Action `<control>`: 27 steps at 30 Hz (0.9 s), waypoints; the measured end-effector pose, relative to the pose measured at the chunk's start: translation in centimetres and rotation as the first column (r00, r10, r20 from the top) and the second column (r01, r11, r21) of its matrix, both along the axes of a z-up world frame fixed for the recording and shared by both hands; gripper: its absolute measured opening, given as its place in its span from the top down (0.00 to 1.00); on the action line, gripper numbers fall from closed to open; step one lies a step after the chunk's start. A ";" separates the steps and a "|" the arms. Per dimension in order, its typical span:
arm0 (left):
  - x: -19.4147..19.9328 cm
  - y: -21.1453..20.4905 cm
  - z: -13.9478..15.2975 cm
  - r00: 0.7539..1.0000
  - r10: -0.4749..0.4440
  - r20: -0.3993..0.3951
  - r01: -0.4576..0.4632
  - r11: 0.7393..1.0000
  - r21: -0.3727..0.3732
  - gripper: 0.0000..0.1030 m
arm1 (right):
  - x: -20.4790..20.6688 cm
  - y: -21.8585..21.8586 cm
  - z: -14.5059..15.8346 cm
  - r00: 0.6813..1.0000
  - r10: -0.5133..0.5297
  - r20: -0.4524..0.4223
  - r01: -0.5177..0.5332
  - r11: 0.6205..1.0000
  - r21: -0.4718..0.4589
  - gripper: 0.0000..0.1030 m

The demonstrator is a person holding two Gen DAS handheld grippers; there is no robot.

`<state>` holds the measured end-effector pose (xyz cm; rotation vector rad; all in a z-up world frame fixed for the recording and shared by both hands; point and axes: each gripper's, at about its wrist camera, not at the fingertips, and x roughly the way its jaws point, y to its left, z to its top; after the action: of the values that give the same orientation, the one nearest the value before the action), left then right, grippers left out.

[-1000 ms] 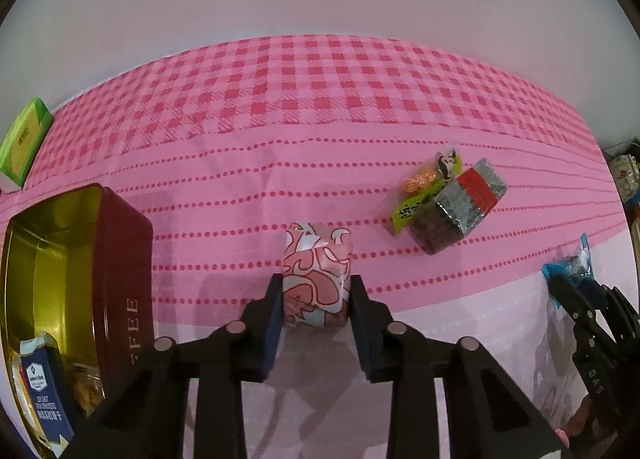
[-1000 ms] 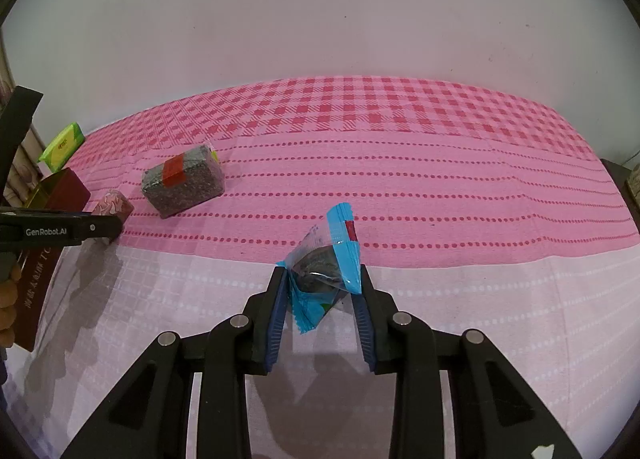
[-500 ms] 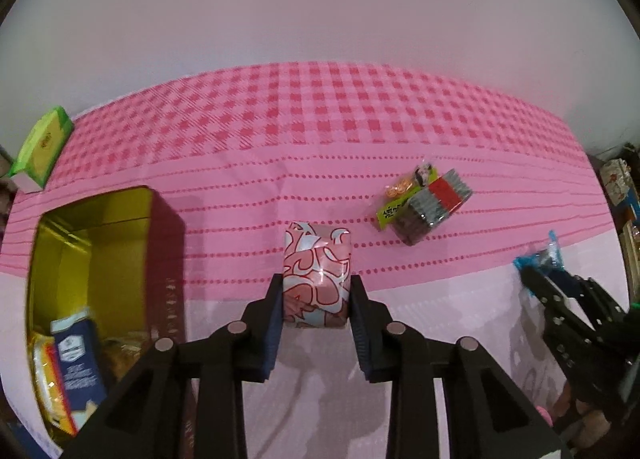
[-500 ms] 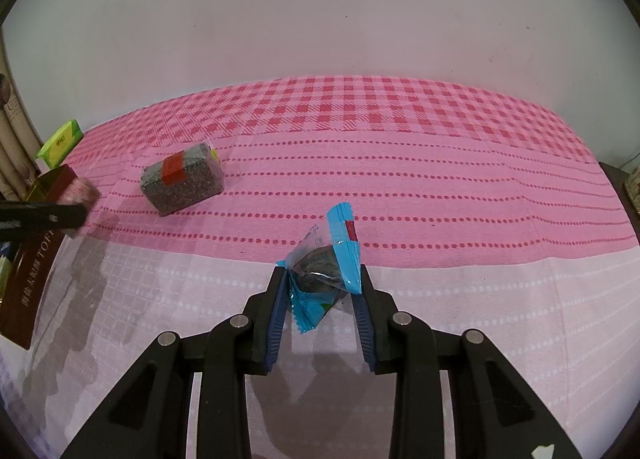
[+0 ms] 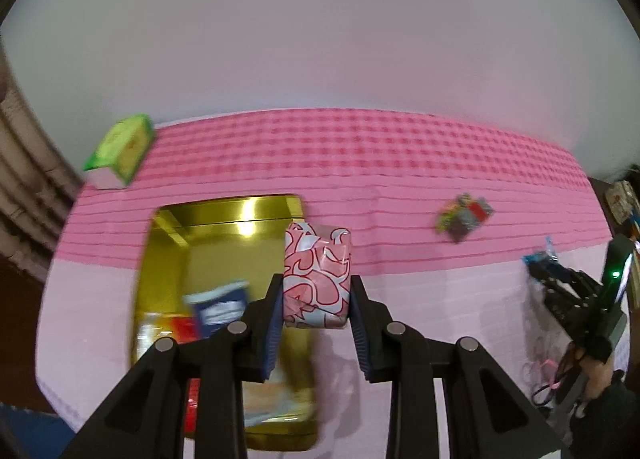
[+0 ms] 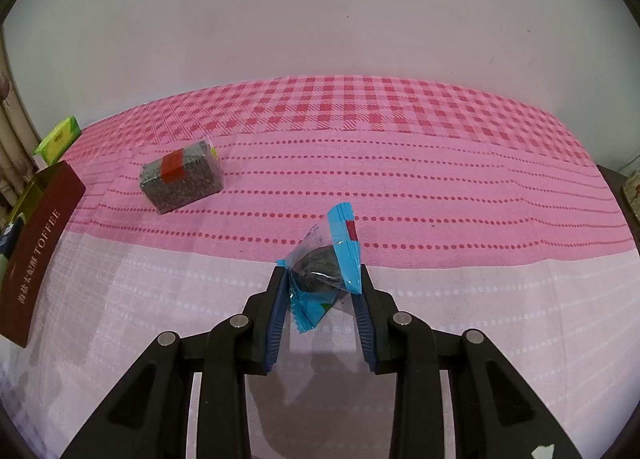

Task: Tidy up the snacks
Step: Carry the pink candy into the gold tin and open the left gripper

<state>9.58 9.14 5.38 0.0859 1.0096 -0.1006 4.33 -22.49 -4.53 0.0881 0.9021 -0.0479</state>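
Observation:
My left gripper (image 5: 316, 291) is shut on a pink-and-white patterned snack pack (image 5: 317, 277), held in the air beside the right rim of an open gold tin (image 5: 224, 219) that holds several packets. My right gripper (image 6: 322, 287) is shut on a blue wrapper with a dark snack (image 6: 324, 265), low over the pink cloth; it also shows at the right in the left wrist view, right gripper (image 5: 538, 265). A dark block snack with a red label (image 6: 180, 179) lies on the cloth, seen blurred as the block snack (image 5: 464, 219). The tin's dark red side (image 6: 36, 247) reads TOFFEE.
A green box (image 5: 120, 151) sits at the far left corner of the table, green box (image 6: 58, 139). A plain wall runs behind the table. A hand (image 5: 596, 375) holds the right gripper's handle. Clutter stands past the table's right edge (image 5: 624, 199).
My left gripper has lifted and swung left with the pink pack, so the open tin now lies under and beside it. The right gripper has stayed still with its blue wrapper.

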 end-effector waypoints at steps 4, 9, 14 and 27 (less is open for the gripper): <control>0.5 4.5 -0.6 0.996 0.084 -0.016 -0.084 0.996 0.018 0.70 | 0.0 0.2 0.0 1.000 0.000 -0.002 0.000 1.000 -0.013 0.71; 1.9 8.8 -2.5 0.988 0.148 -0.043 -0.146 0.988 0.053 0.70 | 0.1 0.4 0.0 1.000 0.002 -0.006 -0.003 0.999 -0.034 0.71; 3.5 10.6 -4.5 0.988 0.137 -0.068 -0.130 0.987 0.092 0.70 | 0.0 0.4 0.0 1.000 0.003 -0.007 -0.004 0.999 -0.043 0.71; 6.1 11.0 -9.1 0.976 0.120 -0.179 -0.098 0.987 0.128 0.70 | 0.1 0.5 0.0 1.000 0.004 -0.008 -0.004 0.999 -0.047 0.71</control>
<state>15.71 20.17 -3.70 0.1308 1.2054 0.0534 4.40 -22.02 -4.50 0.0421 0.9083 -0.0657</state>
